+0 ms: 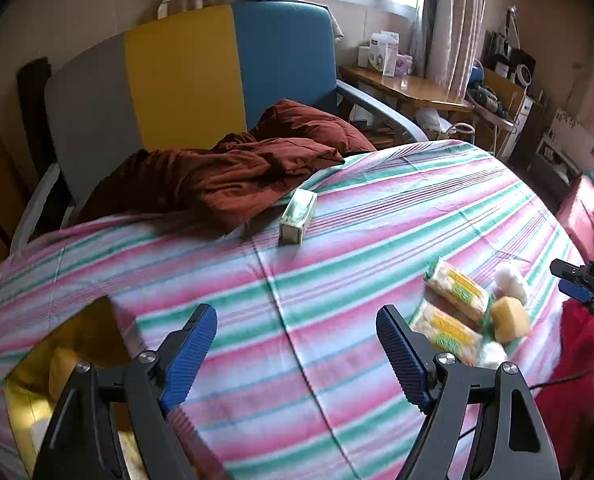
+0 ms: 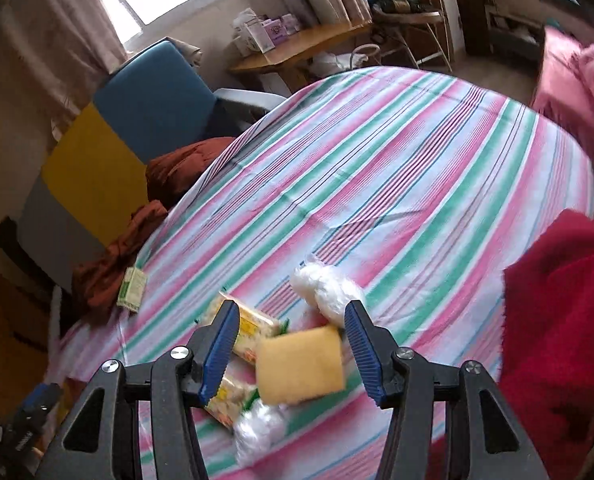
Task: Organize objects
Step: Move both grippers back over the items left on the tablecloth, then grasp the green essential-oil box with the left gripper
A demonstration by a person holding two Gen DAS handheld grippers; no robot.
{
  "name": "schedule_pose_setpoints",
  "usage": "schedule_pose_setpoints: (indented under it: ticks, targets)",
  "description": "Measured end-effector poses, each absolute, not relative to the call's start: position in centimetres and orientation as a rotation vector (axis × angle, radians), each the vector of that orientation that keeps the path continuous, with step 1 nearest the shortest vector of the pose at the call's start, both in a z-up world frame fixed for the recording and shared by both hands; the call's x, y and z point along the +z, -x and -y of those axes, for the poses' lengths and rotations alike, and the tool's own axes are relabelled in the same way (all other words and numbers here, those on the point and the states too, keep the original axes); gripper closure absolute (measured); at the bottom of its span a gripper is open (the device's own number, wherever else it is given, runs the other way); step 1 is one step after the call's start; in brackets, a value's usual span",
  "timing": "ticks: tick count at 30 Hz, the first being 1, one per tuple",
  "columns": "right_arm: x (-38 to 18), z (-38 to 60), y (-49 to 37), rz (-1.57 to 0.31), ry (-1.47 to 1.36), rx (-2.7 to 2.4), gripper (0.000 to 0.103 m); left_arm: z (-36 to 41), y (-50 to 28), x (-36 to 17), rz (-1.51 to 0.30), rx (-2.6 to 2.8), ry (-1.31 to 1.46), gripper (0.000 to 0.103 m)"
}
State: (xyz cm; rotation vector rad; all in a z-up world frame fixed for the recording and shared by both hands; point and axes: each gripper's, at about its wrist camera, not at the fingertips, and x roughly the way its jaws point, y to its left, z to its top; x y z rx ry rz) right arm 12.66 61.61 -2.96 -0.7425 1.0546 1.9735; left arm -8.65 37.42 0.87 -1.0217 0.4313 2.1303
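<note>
Your left tongs (image 1: pixel 297 344) stood apart over bare striped tabletop (image 1: pixel 337 208), open room ahead. Your right tongs (image 2: pixel 291 354), apart, framed the yellow sponge (image 2: pixel 301 366) untouched. Only the left view showed the gold box (image 1: pixel 37 380) at the near-left edge.

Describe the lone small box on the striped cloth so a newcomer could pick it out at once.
Start at the striped tablecloth and go to its far edge, where the crumpled rust-brown fabric spills over from the chair. The small green-and-cream box lies on its side right against that fabric. Unlike the snack packets, yellow sponge and white bundles clustered together, it sits alone and is hard-edged.
</note>
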Motion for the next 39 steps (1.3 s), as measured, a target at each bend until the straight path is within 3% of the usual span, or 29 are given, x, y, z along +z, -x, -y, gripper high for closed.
schedule_pose_setpoints:
  ticks: [2, 10, 14, 27, 28, 29, 30, 32, 39]
  targets:
    - [-3.4, -62.0, -11.7, -1.062, 0.758, 1.988, 0.043, -38.9, 9.3, 0.4, -0.46, 2.131, 1.018, 0.021]
    - [-4.9, -61.2, -6.6, -1.002, 0.887, 2.162, 0.042, -43.1, 13.8, -2.3, -0.526, 2.139, 1.051, 0.022]
    - [-6.3, -61.1, -5.9, -1.042, 0.962, 2.16, 0.042, -45.8, 16.1, -4.3, -0.587, 2.121, 1.043, 0.03]
    - [-7.3, -61.1, -5.0, -1.073, 1.027, 2.161, 0.042, -52.2, 21.4, -9.5, -0.685, 2.071, 1.093, 0.031]
    - [-7.4, -61.1, -5.0, -1.073, 1.031, 2.16, 0.042, -52.4, 21.7, -9.8, -0.683, 2.065, 1.107, 0.033]
    - [-7.5, -61.1, -4.9, -1.073, 1.034, 2.158, 0.042, -52.6, 21.9, -10.2, -0.681, 2.055, 1.122, 0.042]
    - [-7.5, -61.1, -4.9, -1.072, 1.037, 2.156, 0.042, -52.7, 22.0, -10.6, -0.679, 2.035, 1.139, 0.059]
    - [-7.5, -61.1, -4.9, -1.067, 1.039, 2.153, 0.042, -52.8, 21.7, -11.0, -0.671, 1.999, 1.157, 0.072]
    - [-7.5, -60.7, -3.1, -0.978, 1.153, 2.17, 0.042, -50.7, 18.8, -10.8, -0.679, 1.953, 1.174, 0.072]
